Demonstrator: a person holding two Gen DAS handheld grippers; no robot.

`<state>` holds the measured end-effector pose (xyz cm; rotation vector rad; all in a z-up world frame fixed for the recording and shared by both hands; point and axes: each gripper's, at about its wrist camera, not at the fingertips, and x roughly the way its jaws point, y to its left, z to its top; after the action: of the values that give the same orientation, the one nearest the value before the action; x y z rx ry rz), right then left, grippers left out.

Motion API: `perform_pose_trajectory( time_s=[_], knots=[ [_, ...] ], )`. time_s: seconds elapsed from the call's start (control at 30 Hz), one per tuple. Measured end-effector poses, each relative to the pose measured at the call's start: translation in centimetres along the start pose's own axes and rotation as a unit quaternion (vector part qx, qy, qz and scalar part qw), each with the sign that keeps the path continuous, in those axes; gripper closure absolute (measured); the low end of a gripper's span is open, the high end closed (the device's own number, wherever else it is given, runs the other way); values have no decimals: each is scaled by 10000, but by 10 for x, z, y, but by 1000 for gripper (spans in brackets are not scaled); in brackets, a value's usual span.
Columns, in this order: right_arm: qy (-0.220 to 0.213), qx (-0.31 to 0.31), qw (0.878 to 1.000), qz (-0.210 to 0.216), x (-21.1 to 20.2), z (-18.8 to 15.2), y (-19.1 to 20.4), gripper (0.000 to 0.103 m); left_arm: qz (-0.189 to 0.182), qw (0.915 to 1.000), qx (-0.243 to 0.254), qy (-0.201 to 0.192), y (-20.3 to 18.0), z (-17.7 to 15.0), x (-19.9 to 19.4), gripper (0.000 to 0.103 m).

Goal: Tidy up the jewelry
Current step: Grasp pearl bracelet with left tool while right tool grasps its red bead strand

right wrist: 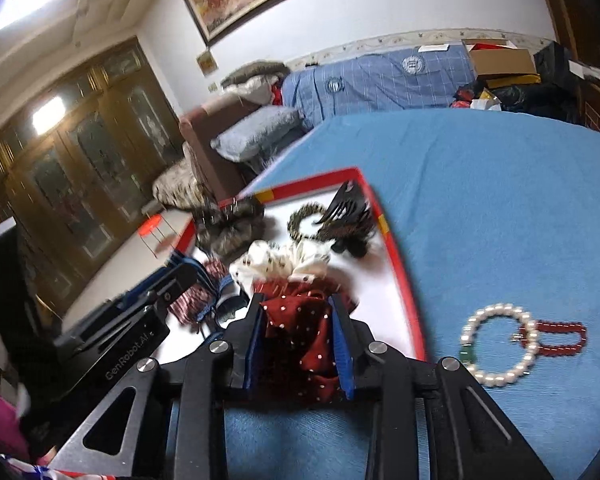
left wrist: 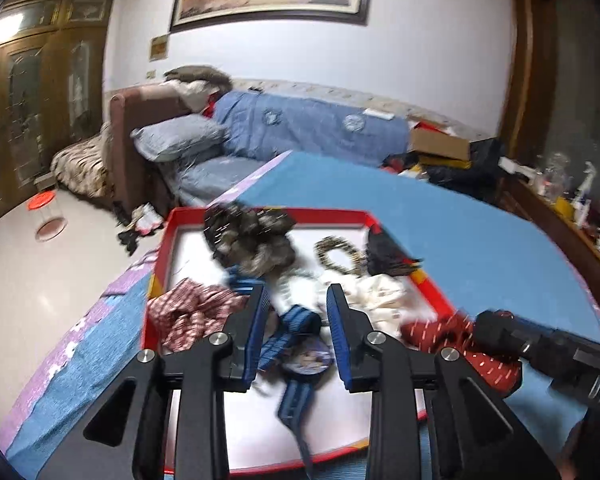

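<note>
A red-rimmed white tray (left wrist: pixel 260 213) lies on a blue mat and holds hair accessories. My left gripper (left wrist: pixel 296 300) is open above a blue striped ribbon with a round badge (left wrist: pixel 300 354) in the tray. My right gripper (right wrist: pixel 298 308) is shut on a dark red dotted scrunchie (right wrist: pixel 300 332) at the tray's near right edge; it also shows in the left wrist view (left wrist: pixel 440 332). A pearl bracelet (right wrist: pixel 500 344) and a red bead bracelet (right wrist: pixel 556 334) lie on the mat right of the tray.
The tray also holds a fur scrunchie (left wrist: pixel 256 240), a leopard hair tie (left wrist: pixel 336 256), a black claw clip (left wrist: pixel 384 254), a white scrunchie (left wrist: pixel 380 294) and a plaid scrunchie (left wrist: pixel 188 312). A sofa (left wrist: pixel 300 124) and cluttered boxes (left wrist: pixel 440 144) stand behind the table.
</note>
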<state>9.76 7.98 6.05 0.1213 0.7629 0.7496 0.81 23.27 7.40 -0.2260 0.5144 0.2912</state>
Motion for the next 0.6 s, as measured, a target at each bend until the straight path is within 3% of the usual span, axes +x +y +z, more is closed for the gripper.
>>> perform_pose_trajectory(
  time_s=[0.13,0.23,0.37,0.6],
  knots=[
    [-338,226,9986,-331,-40,1,-42,69,-668,9962,559,-15,-36,2,-17,74],
    [-517,558,9949,-660,-67,-2,-86,69,-1304,9860,1021,185,-75,-1,-25,74],
    [-662,1173,9882,-726,-93,-7,-134,69,-1850,9713,1385,570,-119,-6,-22,74],
    [-796,1414,9846,-649,-113,-10,-151,69,-2146,9603,1454,1029,-146,-12,-16,74]
  ],
)
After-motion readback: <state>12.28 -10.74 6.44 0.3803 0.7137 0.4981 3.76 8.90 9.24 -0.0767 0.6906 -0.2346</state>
